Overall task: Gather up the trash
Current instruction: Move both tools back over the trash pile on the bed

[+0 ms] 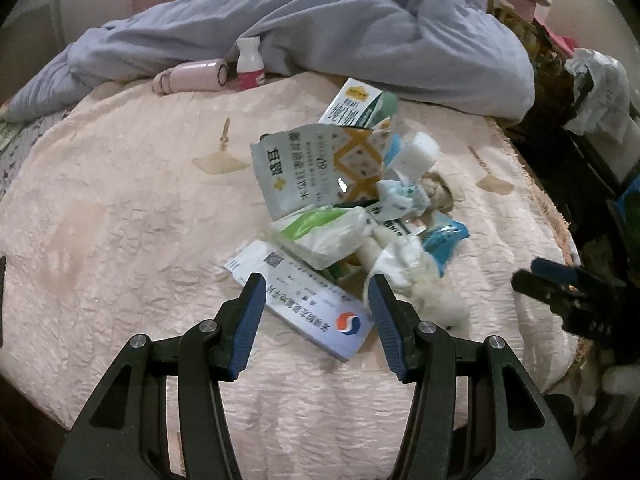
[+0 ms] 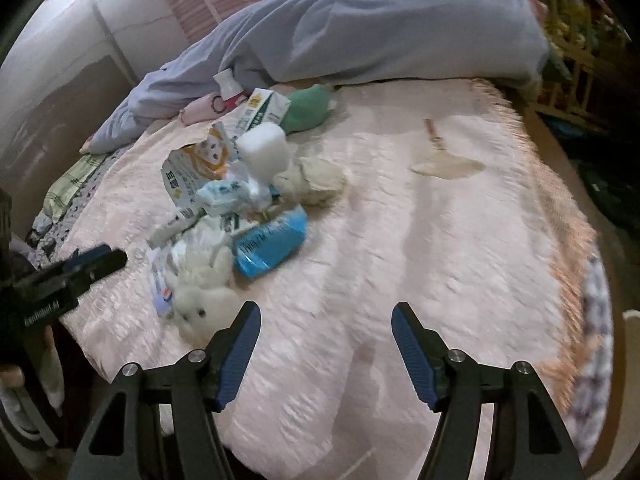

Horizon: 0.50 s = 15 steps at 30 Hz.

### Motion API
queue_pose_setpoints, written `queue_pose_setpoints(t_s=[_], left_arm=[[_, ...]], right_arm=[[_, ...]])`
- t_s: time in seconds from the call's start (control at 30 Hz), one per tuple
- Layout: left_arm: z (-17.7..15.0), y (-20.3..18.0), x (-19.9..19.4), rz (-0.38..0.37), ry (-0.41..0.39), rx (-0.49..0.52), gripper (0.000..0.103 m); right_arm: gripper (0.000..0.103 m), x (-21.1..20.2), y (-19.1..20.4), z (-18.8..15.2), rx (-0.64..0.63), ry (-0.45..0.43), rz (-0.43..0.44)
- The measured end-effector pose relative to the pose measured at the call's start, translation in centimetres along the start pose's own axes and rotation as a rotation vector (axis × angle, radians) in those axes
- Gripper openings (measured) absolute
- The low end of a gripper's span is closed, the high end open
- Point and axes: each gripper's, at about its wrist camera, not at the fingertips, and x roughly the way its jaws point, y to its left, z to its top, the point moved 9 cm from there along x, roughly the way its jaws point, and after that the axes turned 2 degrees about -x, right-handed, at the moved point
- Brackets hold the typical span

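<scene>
A heap of trash (image 1: 352, 208) lies on a bed covered by a pale pink quilted spread (image 1: 120, 208). In it: a torn white pouch with orange print (image 1: 316, 168), a small green-and-white carton (image 1: 360, 106), a flat white medicine box (image 1: 304, 304), a blue wrapper (image 2: 272, 246), a white foam block (image 2: 266, 148) and crumpled tissue — whether any carton or pouch holds anything cannot be told.

The left gripper (image 1: 316, 286) hangs with jaws apart above the medicine box, gripping nothing. The right gripper (image 2: 326, 314) is also spread and empty, over bare spread beside the heap.

Behind, a rumpled lavender duvet (image 1: 360, 28), with a pink-and-white bottle (image 1: 249, 64) against it.
</scene>
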Motion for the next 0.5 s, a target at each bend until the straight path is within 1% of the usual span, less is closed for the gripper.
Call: queue_pose_setpoints(t_s=[0.13,0.33,0.5], left_arm=[[0.2,0.2,0.7,-0.014,0.02,-0.011,0.052],[1.4,0.3,1.3,-0.076,0.026,-0.061,0.052],[2.1,0.0,3.2,-0.099,0.051,-0.075,0.052]], right_arm=[[0.065,1.8,0.6,1.6,-0.007,0.009,0.013],[0.066,4.1,-0.5,4.7,0.007,-0.003,-0.015],[0.066,6.5,-0.4,6.7,0.001,0.008,-0.01]])
